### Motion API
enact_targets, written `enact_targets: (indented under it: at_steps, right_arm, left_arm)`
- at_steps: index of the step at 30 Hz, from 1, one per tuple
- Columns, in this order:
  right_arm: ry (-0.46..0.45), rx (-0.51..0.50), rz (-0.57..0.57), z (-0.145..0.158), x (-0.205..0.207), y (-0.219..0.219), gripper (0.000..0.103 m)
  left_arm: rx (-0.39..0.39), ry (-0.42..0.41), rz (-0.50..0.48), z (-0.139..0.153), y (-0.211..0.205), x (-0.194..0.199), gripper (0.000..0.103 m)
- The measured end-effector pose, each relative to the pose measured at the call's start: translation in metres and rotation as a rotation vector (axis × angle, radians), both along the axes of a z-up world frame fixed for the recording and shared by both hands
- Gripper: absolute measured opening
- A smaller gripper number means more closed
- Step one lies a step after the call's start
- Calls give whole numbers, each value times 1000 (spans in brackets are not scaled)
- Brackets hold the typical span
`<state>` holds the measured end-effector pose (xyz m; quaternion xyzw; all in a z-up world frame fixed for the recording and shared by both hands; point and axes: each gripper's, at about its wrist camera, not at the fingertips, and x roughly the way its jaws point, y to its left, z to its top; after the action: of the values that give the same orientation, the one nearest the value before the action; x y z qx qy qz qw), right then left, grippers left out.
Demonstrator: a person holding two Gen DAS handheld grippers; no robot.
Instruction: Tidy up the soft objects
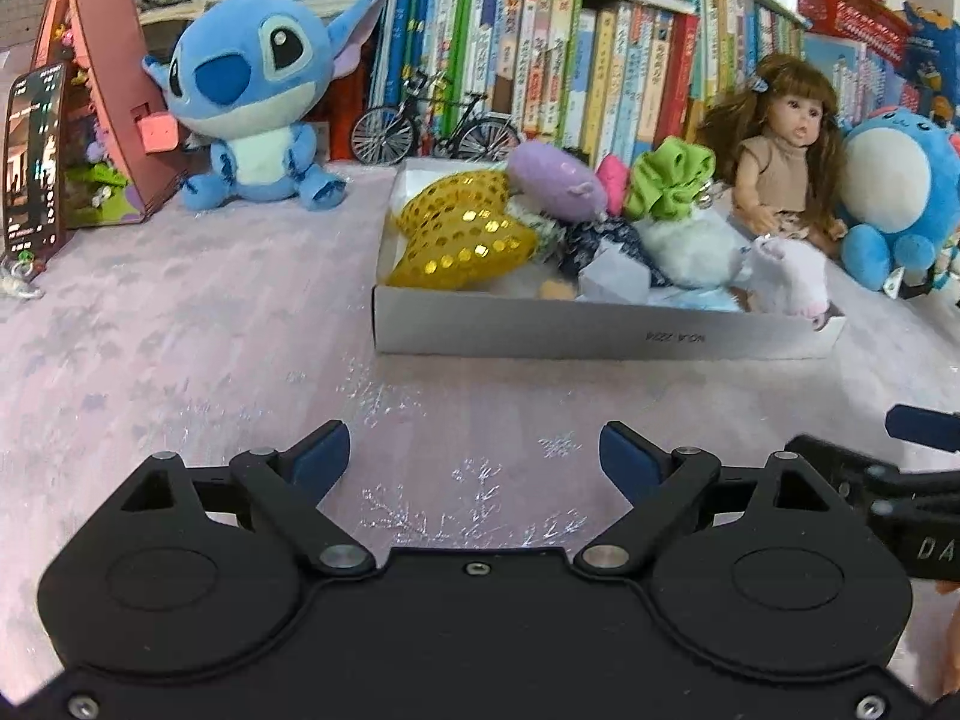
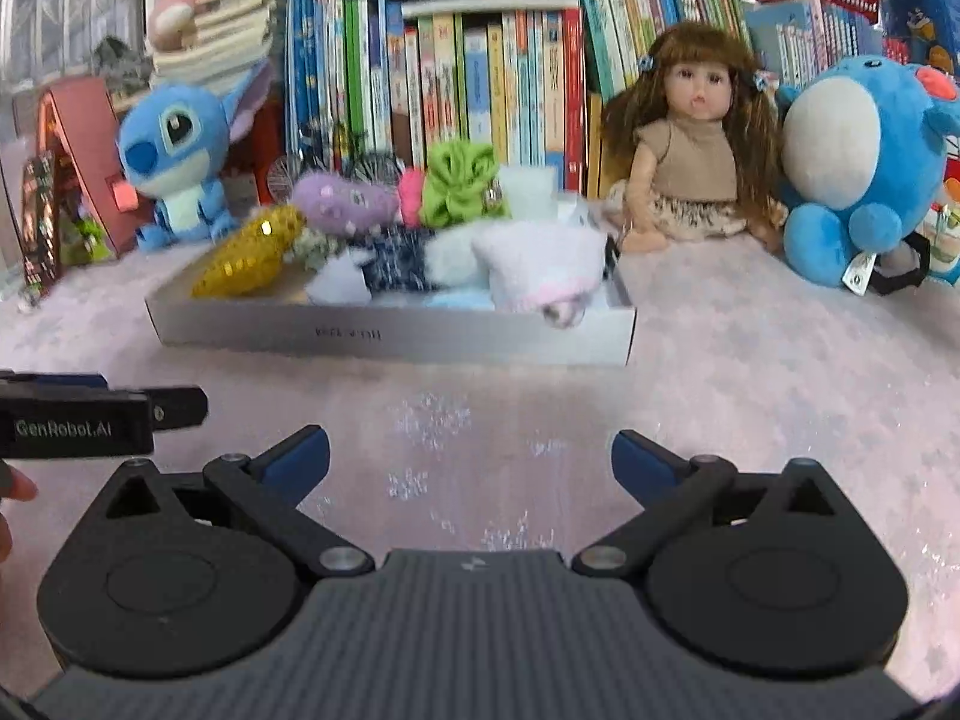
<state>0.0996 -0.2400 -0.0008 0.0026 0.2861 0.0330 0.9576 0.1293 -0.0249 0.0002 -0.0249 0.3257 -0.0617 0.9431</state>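
Observation:
A shallow white box (image 1: 600, 333) (image 2: 390, 339) sits on the pale pink cloth and holds several soft items: a yellow sequin heart (image 1: 465, 231) (image 2: 252, 252), a purple plush (image 1: 558, 183) (image 2: 342, 204), a green scrunchie (image 1: 669, 180) (image 2: 459, 186), a dark blue patterned fabric (image 1: 600, 237), and a white fluffy plush (image 1: 783, 276) (image 2: 540, 261) at the box's right end. My left gripper (image 1: 474, 462) is open and empty, well short of the box. My right gripper (image 2: 471, 459) is open and empty too.
A blue Stitch plush (image 1: 252, 96) (image 2: 174, 156), a doll (image 1: 780, 150) (image 2: 690, 138) and a round blue plush (image 1: 900, 180) (image 2: 858, 174) sit against a row of books (image 1: 570, 54). A phone (image 1: 33, 156) and small pink house stand at left. A toy bicycle (image 1: 432, 120) is behind the box.

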Motion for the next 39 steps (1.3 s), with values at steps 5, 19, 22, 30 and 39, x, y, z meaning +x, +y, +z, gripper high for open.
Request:
enact_targets:
  at_steps: [5, 19, 22, 30, 39]
  right_arm:
    - [38, -13, -8, -8, 4, 3, 103]
    - [77, -11, -66, -11, 10, 2, 103]
    - [78, -13, -72, -11, 11, 2, 103]
    - [78, -13, -73, -11, 11, 2, 103]
    - [78, -13, -73, -10, 11, 2, 103]
  left_arm:
    - [30, 4, 18, -7, -4, 3, 94]
    - [90, 27, 10, -12, -15, 8, 103]
    - [92, 28, 11, -13, -15, 8, 103]
    - [94, 29, 10, -13, -15, 8, 103]
    - [94, 29, 10, -12, -15, 8, 103]
